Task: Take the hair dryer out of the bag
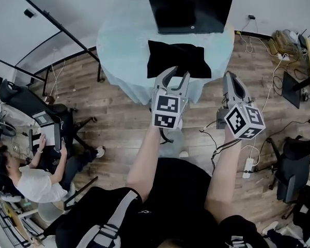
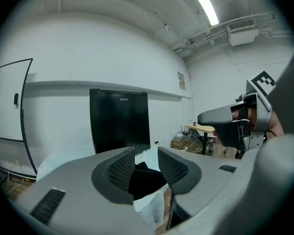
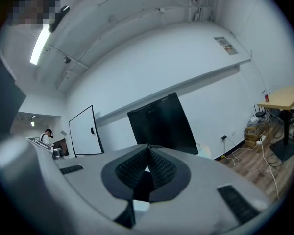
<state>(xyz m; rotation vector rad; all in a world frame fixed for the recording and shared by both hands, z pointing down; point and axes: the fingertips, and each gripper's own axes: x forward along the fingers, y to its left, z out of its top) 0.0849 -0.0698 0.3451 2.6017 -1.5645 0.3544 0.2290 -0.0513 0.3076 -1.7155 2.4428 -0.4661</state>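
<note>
Seen from above, a round table draped in a pale blue-white cloth (image 1: 121, 45) stands on a wood-plank floor (image 1: 119, 123). A soft black fabric bag (image 1: 178, 58) lies crumpled on the table's near half, its lower edge close to the near rim. The hair dryer itself cannot be seen. Behind the bag, at the table's far edge, stands a large black flat screen (image 1: 190, 6).

The left gripper (image 1: 176, 75) reaches over the near rim, its tips at the bag's near edge. In the left gripper view its jaws (image 2: 147, 163) stand moderately apart, the dark bag (image 2: 144, 180) showing in the gap, with neither pad pressing on it.

The right gripper (image 1: 230, 77) hovers just outside the table's right-hand rim, above the floor. In the right gripper view (image 3: 148, 163) its jaws are closed together with nothing between them.

Bare floor lies open between the table and the person. To the right, loose cables and a white power strip (image 1: 248, 168) trail near a black office chair (image 1: 292, 172). To the left, a seated person in a white shirt (image 1: 33, 182) is well apart from the table.
</note>
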